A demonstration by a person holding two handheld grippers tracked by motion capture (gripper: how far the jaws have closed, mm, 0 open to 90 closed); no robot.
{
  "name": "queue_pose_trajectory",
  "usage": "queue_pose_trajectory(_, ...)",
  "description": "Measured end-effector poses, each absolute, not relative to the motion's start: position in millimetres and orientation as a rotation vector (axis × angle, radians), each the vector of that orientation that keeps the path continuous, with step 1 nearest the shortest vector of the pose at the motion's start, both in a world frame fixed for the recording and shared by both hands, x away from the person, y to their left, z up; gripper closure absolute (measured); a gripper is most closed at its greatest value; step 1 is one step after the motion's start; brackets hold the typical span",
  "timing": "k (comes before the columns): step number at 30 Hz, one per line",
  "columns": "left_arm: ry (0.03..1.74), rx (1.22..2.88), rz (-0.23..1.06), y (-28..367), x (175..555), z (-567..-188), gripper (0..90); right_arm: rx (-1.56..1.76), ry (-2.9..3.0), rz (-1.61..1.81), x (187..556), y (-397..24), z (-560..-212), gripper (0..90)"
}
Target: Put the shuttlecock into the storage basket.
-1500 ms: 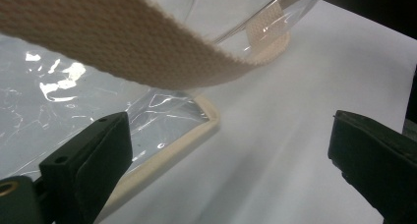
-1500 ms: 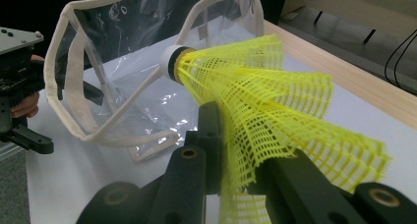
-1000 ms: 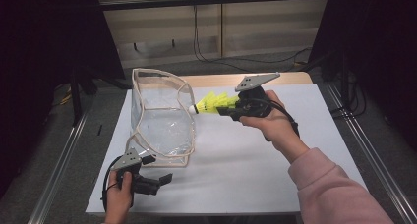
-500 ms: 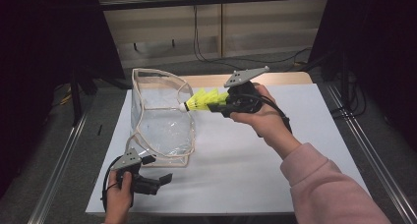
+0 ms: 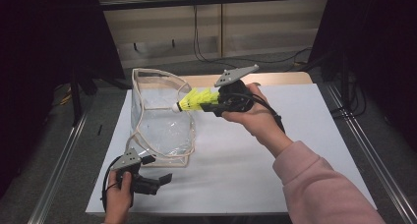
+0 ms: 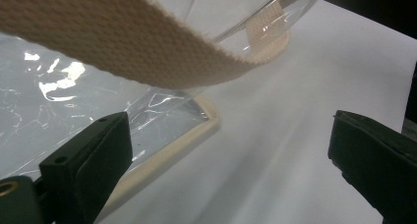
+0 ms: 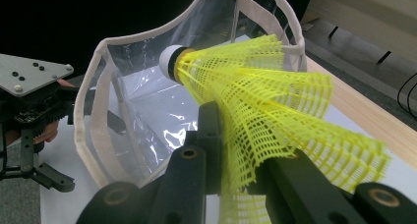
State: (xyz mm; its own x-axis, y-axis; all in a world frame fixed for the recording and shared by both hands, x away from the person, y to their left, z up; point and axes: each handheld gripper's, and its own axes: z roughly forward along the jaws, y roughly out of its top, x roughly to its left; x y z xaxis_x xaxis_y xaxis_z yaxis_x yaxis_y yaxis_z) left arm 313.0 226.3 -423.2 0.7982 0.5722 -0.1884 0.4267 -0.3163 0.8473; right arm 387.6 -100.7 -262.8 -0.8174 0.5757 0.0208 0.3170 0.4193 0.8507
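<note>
Two grippers are in my hands at the worktop, which is covered by a smooth white sheet with a strip of bare wood at its far edge. My right gripper has its fingers clenched on a yellow shuttlecock: a flared skirt of open plastic mesh, squashed flat where the black fingers pinch it, ending in a rounded white cork nose. That nose points away from the fingers, toward the mouth of a clear plastic bag.

Glossy and crinkled, the bag stands upright, its seams and rim edged in woven cream tape, with a thin cream strap of coarse webbing looping down its side.

My right hand is raised above the sheet, forearm in a pink sleeve reaching in from the near right, the gripper held roughly level and aimed left at the bag's rim. The shuttlecock's nose sits just at that rim, ahead of the fingertips.

My left gripper rests low near the sheet's near edge, fingers released and spread wide, with nothing between them. The bag's taped bottom corner lies just ahead of its left finger, the strap hanging above.
</note>
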Motion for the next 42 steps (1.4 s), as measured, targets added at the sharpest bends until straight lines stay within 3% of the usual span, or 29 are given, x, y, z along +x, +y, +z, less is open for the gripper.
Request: queue_pose_trajectory(42, 0.748, 1.95, 0.182, 227.2, 313.5, -423.1, 2.9, 0.681, 2.466, 1.322, 391.8, -45.3, -262.8, 82.2)
